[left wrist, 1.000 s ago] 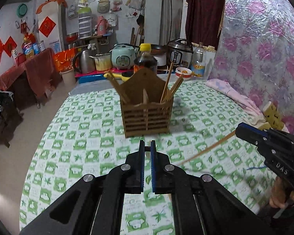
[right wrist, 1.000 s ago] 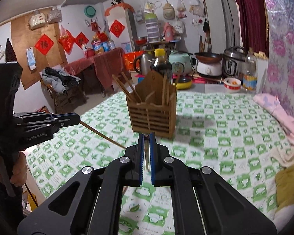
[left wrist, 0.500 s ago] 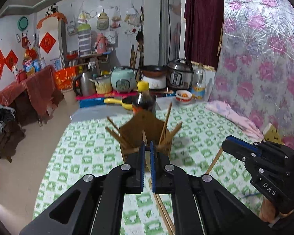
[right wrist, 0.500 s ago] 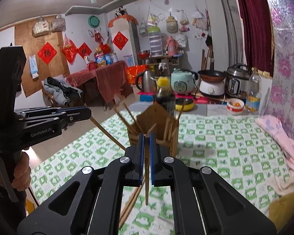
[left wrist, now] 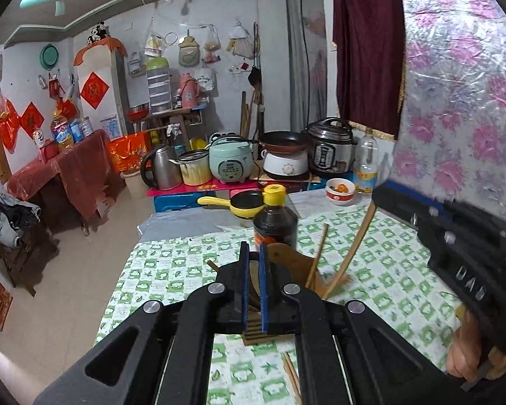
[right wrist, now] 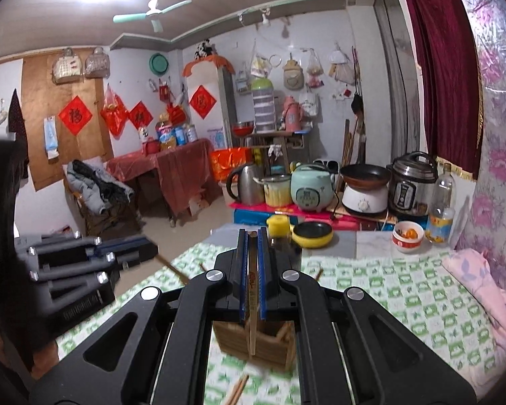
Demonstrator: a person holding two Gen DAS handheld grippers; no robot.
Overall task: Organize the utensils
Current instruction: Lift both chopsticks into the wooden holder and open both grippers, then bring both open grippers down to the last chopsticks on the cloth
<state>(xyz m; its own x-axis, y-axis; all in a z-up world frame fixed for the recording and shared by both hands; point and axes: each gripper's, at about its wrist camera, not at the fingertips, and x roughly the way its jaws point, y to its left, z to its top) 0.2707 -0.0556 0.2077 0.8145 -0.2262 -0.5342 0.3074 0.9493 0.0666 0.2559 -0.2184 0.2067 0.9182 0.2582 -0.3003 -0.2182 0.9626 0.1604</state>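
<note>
A slatted wooden utensil holder [left wrist: 288,260] [right wrist: 258,342] stands on the green-checked tablecloth, just under both grippers, with several chopsticks leaning in it. My right gripper [right wrist: 252,236] is shut on a chopstick [right wrist: 252,307] that hangs down over the holder; the same chopstick [left wrist: 350,253] slants from that gripper's body [left wrist: 455,253] in the left wrist view. My left gripper [left wrist: 254,251] is shut on a chopstick [right wrist: 170,265] that points toward the holder. Loose chopsticks [left wrist: 291,376] [right wrist: 237,388] lie on the cloth in front of the holder.
A dark sauce bottle [left wrist: 275,217] with a yellow cap stands right behind the holder. A yellow pan [right wrist: 310,234], a small bowl [right wrist: 408,236] and a plastic bottle [right wrist: 440,209] sit at the table's far end. Folded pink cloth [right wrist: 479,280] lies at the right edge.
Both grippers have risen and tilted up, each with its chopstick, and now hover close over the holder. The holder has slid down in both views.
</note>
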